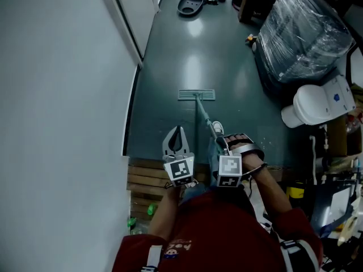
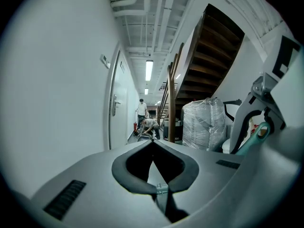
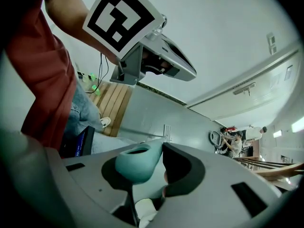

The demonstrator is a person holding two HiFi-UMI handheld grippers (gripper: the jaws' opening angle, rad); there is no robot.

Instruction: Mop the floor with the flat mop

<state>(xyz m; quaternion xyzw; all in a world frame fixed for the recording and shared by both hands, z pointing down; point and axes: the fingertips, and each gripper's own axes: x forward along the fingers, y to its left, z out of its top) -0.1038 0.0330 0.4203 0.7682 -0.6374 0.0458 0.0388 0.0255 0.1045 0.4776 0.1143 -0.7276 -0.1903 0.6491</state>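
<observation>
On the floor (image 1: 170, 55) ahead lies the flat mop head (image 1: 196, 94). The right gripper (image 3: 159, 161) pinches its teal handle (image 3: 135, 164), while the left gripper (image 2: 152, 145) is pressed together and empty. A single-gripper hold may let the handle twist or slip.

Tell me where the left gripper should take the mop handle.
Grip the mop handle just below the right gripper, which clamps its teal top. Come from the left side: it slants forward to the mop head, and the left gripper, shut, sits beside it.

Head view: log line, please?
left claw shut, empty | right claw shut on teal mop handle | flat mop pad on dark floor
</observation>
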